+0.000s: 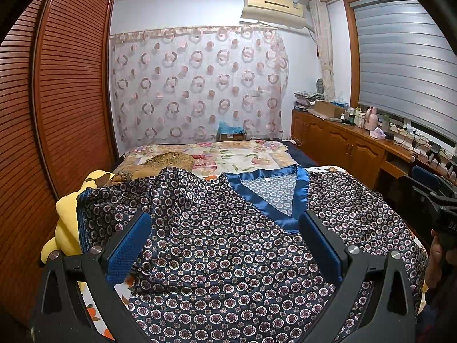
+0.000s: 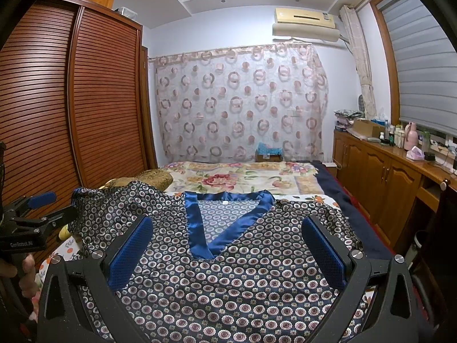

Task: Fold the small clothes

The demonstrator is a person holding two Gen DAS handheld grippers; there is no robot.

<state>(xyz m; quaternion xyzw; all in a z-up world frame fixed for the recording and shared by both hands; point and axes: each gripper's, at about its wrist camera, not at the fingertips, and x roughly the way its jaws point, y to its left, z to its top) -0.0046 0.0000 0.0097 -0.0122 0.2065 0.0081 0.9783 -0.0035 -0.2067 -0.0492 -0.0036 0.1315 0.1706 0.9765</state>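
Hovering over shirt (image 1: 228,257) spread on bed (image 1: 242,154): left claw (image 1: 225,243) and right claw (image 2: 228,245) wide, empty; collar (image 2: 228,220) straight ahead; crumpled sleeve (image 1: 120,200) nearer left.

A slatted wooden wardrobe (image 2: 71,94) stands on the left. On the back wall hangs a sheer curtain (image 2: 240,103) with pink rings, under an air conditioner (image 2: 305,24). On the right, wooden cabinets (image 2: 377,177) run below a window blind (image 1: 405,65).
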